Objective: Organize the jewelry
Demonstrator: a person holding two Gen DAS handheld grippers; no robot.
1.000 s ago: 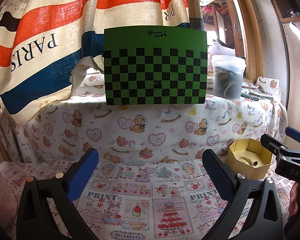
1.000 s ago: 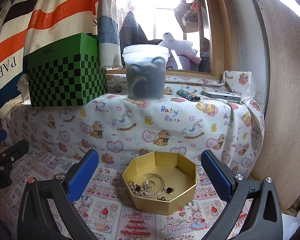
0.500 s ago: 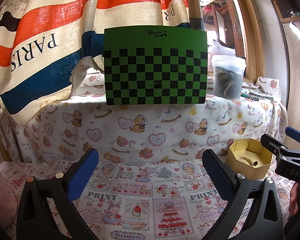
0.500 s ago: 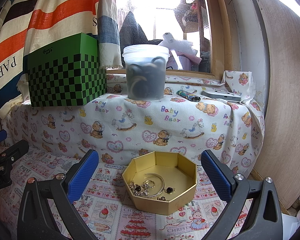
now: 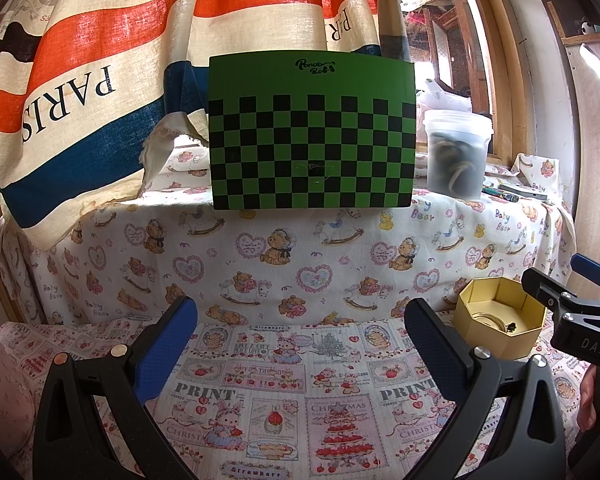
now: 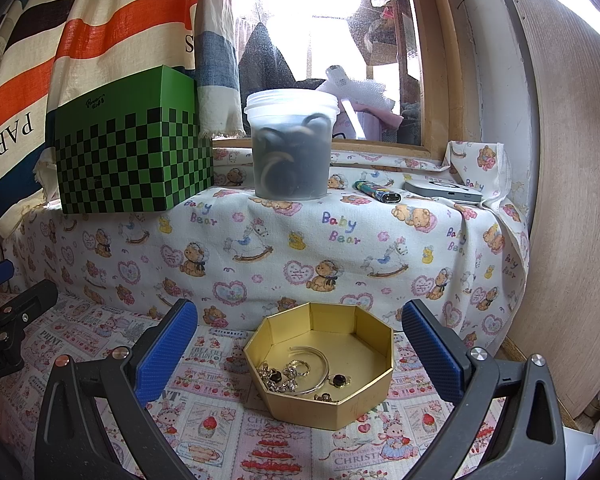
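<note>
Nothing shifts between frames: loose jewelry (image 6: 300, 374), a silver bangle, rings and dark-stoned pieces, lies piled inside the open gold octagonal tin (image 6: 380, 384). Facing that tin, the right gripper (image 6: 300, 352) hangs spread and empty; left of it, the left gripper (image 5: 300, 344) likewise. Gathered or awaiting sorting, either fits.

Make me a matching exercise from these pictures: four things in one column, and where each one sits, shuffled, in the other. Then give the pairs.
Things
1. green checkered box
2. clear plastic tub
3. silver bangle
4. right gripper

Places
A. lying inside the gold octagonal box
B. on the raised ledge, in front of the window
C. open, with the gold box between its fingers in its own view
D. on the raised ledge, against the striped cloth

Pairs: 1-D, 2-B, 3-A, 4-C
</note>
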